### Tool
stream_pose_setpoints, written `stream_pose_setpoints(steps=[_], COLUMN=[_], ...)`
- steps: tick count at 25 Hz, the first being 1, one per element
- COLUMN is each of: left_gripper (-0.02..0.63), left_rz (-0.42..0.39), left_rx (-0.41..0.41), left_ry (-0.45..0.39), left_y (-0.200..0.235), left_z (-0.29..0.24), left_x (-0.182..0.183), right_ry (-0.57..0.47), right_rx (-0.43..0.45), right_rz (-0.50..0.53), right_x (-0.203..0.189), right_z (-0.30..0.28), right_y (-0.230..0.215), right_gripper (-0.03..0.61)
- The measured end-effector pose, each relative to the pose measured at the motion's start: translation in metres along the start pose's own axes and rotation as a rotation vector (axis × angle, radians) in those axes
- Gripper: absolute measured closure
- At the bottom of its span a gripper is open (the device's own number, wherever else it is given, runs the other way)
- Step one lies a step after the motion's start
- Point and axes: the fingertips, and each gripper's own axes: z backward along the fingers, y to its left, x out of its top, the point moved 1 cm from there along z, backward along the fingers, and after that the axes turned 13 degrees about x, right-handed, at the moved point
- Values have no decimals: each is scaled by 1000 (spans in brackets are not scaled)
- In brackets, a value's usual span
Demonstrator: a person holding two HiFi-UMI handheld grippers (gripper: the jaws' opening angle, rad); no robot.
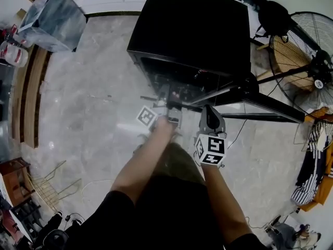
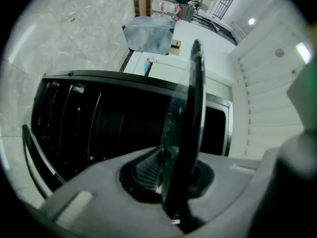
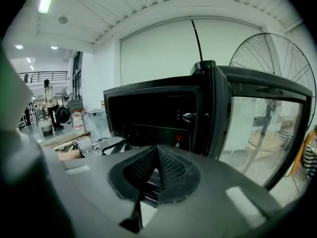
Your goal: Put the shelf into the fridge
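Glass shelf point(image 2: 190, 123), dark-rimmed, is clamped by its edge in the left gripper point(image 2: 166, 175), presumably for sliding into the open fridge point(image 2: 99, 128); right gripper point(image 3: 157, 167) is clenched on nothing.

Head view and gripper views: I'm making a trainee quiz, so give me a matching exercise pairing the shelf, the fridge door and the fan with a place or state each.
1 shelf
2 fridge door
3 fan

A stands open
B right of the fridge in the head view
C clamped in the left gripper

Pairs: 1-C; 2-A; 3-B
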Motion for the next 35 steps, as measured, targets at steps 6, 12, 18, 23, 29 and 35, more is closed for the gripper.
stream_pose_setpoints(steps=[6,12,18,23,29,35], left_gripper=[586,586,584,583,581,580], left_rz=[-13,-16,-10,-14,-32,-32], left_rx=[11,-9,6,13,19,11], left_ry=[-14,-19,-35,-25,-22,-21], left_y=[4,3,0,1,-2,-7], left_z=[-2,-13,-29,-45,-67,-87], left_x=[0,0,-3,0,2,4], right_ry=[9,20,8,-10,23,12], right_rx=[1,12,41,67,47,20], right_rz=[-9,9,-2,-4,-23,-48], right_x=[-3,-11,-14,-16,-24,-23], right_z=[0,0,-3,-10,-10,-10], right_y=[3,7,8,9,0,-11], right_gripper=[575,575,575,575,577,577])
